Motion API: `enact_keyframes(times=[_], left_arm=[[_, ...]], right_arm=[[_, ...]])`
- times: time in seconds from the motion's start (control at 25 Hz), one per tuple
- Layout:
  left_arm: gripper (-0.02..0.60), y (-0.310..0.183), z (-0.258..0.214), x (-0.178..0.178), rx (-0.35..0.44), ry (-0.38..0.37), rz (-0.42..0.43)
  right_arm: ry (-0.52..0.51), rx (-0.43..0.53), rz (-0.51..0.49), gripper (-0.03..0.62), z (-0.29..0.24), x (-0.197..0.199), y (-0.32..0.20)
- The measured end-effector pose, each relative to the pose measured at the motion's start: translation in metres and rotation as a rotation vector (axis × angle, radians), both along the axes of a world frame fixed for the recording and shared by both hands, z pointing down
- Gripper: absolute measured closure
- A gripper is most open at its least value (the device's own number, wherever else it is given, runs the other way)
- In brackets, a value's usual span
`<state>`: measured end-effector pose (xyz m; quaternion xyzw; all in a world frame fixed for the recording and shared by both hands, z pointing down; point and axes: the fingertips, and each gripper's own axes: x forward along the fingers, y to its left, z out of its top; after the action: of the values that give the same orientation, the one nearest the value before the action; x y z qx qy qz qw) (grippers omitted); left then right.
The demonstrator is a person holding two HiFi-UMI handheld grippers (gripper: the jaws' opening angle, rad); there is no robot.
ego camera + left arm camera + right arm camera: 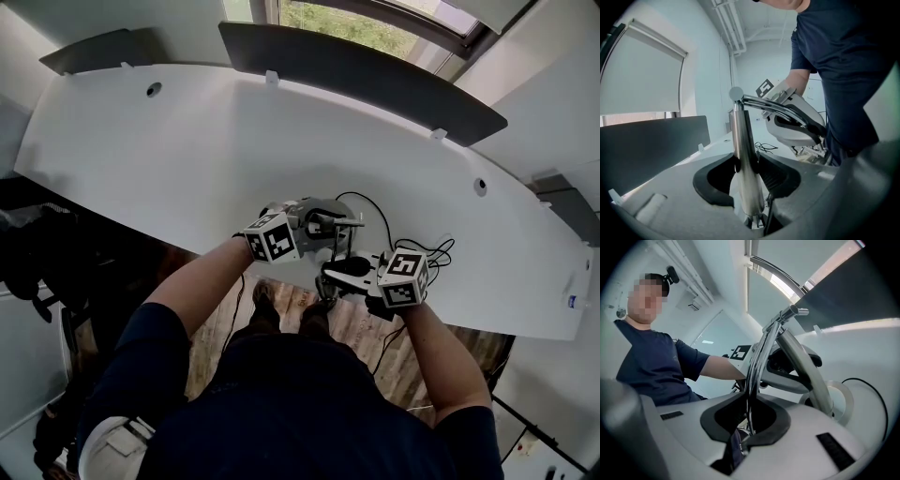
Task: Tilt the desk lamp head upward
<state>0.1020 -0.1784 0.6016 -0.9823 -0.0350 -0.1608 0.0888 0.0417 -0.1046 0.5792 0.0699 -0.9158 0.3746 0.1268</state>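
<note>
The slim chrome lamp head (759,362), slanting upward ahead of the right tool (751,420), is pinched by it, while the upright steel post (740,136) is clamped by the left tool (746,164).

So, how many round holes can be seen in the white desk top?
2. One hole is near the far left end of the desk, and the other is near the far right end. More may be hidden under the lamp.

no word, brand or number could be read. the two marker cubes (272,237) beside the desk lamp (319,217) bore only black-and-white squares; a blue label (570,301) far right of the lamp was too small.
</note>
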Motion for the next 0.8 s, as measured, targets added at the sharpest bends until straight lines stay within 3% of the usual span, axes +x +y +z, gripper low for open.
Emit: enact_keyframes(times=[0.4, 0.56, 0.8], left_arm=[[0.433, 0.001, 0.0, 0.0, 0.013, 0.01, -0.011], [0.433, 0.0, 0.0, -0.001, 0.013, 0.015, -0.022], [0.433, 0.002, 0.0, -0.001, 0.015, -0.003, -0.032]], right_arm=[[-0.028, -0.262, -0.052, 0.557, -0.033, 0.003, 0.016], [-0.103, -0.372, -0.074, 0.549, -0.061, 0.001, 0.016], [-0.14, -0.45, -0.053, 0.542, -0.075, 0.002, 0.015]])
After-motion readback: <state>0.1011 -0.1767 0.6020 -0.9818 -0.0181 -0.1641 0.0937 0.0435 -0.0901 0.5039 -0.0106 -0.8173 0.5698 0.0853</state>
